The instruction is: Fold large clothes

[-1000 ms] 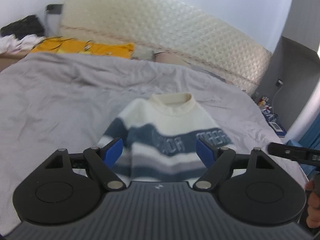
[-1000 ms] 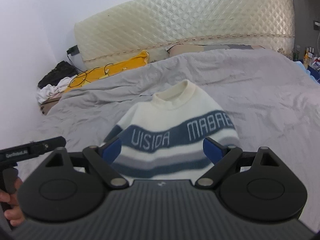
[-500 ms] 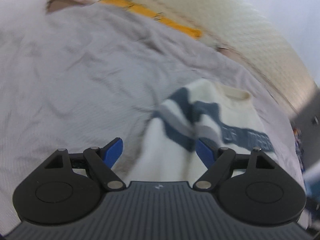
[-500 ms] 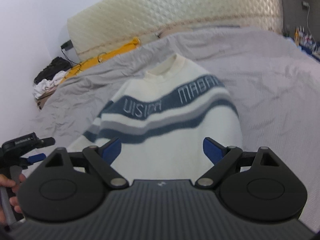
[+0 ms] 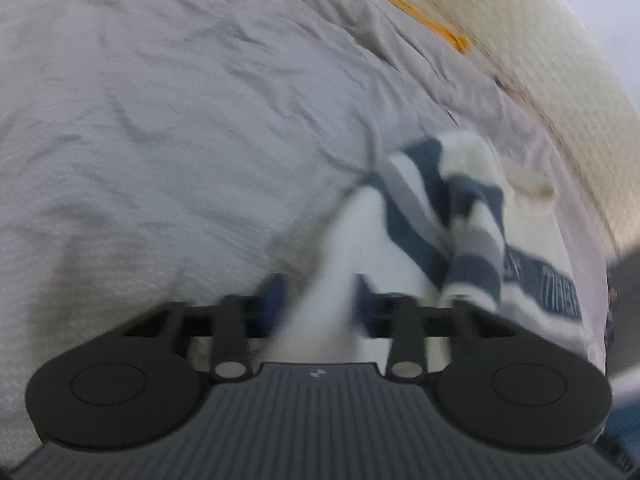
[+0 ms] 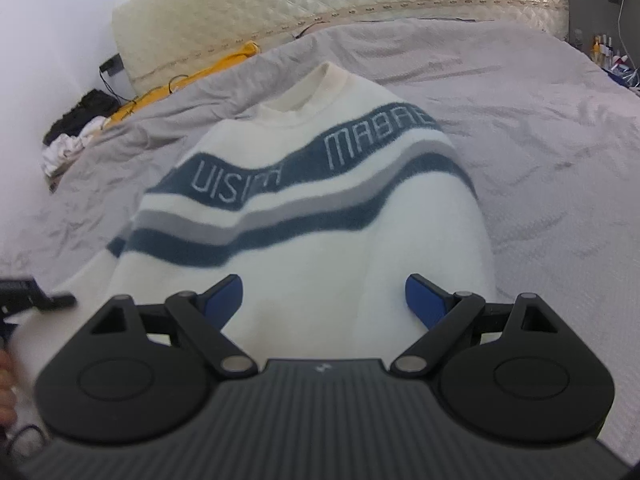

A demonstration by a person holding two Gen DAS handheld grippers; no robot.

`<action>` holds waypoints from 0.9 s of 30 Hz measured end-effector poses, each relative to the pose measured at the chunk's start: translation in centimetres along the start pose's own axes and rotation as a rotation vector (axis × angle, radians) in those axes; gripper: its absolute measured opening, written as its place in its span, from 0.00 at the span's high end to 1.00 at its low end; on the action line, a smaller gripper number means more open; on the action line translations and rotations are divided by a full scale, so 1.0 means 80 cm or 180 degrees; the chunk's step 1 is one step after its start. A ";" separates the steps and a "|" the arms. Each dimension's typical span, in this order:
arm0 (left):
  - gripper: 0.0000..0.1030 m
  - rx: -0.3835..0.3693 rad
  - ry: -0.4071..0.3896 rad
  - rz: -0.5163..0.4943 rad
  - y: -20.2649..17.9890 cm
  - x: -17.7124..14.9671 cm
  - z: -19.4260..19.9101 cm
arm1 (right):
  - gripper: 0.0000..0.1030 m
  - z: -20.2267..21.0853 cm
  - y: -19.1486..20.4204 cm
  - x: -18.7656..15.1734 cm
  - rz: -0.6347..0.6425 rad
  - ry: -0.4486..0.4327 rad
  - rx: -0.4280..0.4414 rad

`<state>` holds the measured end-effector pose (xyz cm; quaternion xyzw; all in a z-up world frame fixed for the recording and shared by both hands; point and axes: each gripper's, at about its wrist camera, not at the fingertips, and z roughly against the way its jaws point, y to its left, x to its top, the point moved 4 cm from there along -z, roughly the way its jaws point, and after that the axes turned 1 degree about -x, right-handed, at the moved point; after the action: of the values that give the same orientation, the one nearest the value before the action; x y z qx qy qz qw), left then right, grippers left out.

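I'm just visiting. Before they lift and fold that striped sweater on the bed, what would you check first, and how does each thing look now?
1. left gripper has cloth between its jaws: ok, its jaws have just been closing on a white edge of the sweater.
2. Left grip firm: cannot tell, picture blurred.
3. right gripper gripping: not ok, jaws wide open above the lower part.
4. Sweater lying flat: not ok, bunched at its left side.
5. grey bedcover free around the sweater: ok.
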<state>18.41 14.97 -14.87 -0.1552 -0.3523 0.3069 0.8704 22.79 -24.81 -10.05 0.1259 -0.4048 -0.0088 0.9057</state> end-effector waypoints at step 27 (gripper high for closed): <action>0.92 0.0686 -0.0392 -0.0894 0.034 0.397 -0.079 | 0.13 -0.058 0.012 0.020 -0.0033 -0.0007 0.0057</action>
<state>39.58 37.14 -4.18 0.0088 -0.3883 0.2272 0.8930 27.19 -23.07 -11.59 0.1361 -0.4052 -0.0100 0.9040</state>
